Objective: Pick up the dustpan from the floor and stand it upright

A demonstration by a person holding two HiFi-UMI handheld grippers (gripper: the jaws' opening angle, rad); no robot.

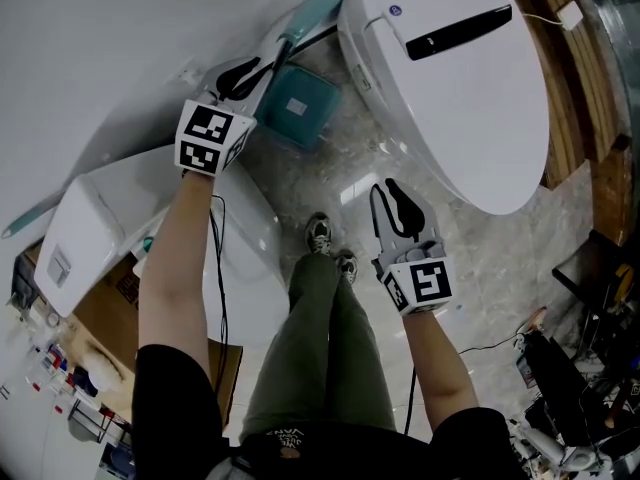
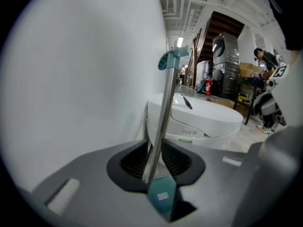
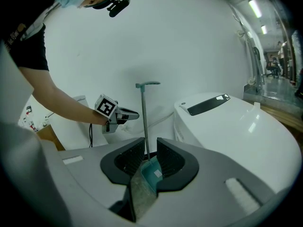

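Observation:
The teal dustpan (image 1: 298, 108) stands upright on the marble floor by the white wall, its metal pole (image 1: 318, 13) rising to a teal grip. My left gripper (image 1: 245, 73) is level with the pole, tips just short of it. In the left gripper view the pole (image 2: 163, 112) lines up with the gap between the jaws, above the teal pan (image 2: 162, 197). The right gripper view shows the left gripper (image 3: 130, 113) stopping beside the pole (image 3: 144, 122), apart from it. My right gripper (image 1: 395, 200) hangs open over the floor, holding nothing, with the pan (image 3: 152, 174) seen beyond its jaws.
A large white toilet-like unit (image 1: 450, 78) lies to the right of the dustpan, another white unit (image 1: 110, 218) to the left. A cardboard box (image 1: 110, 308) and small items sit at lower left. Dark equipment (image 1: 570, 378) crowds the lower right. My shoes (image 1: 325, 240) stand between.

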